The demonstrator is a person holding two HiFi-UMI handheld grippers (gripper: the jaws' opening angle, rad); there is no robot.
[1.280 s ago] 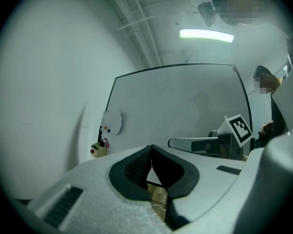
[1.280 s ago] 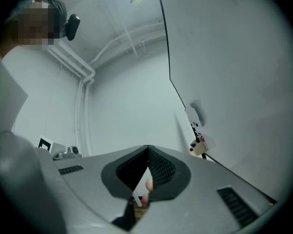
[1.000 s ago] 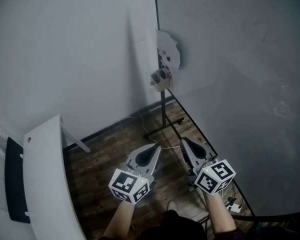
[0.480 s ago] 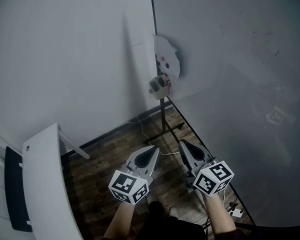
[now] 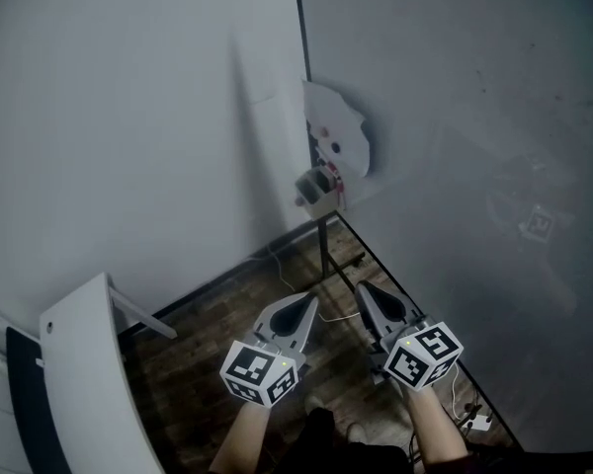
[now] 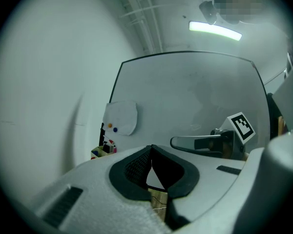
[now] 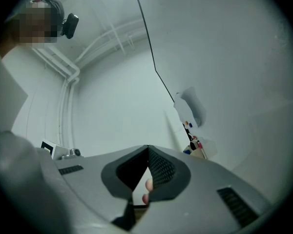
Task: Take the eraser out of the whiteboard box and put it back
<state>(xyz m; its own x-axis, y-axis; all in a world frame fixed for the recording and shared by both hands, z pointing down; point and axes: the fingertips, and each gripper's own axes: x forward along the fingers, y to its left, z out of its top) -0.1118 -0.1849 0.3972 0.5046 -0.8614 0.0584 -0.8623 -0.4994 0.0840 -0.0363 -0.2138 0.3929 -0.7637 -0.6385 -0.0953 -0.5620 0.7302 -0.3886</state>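
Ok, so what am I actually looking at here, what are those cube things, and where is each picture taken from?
No robot here: a person holds a tool in each hand, the left gripper and the right gripper. The patterned cubes are part of them. One picture comes from a camera on the person's head, looking down; the other two from cameras riding on each gripper. Ahead stands a whiteboard with a small box of coloured things at its corner, above a wooden floor. Both grippers' fingers are shut and hold nothing.
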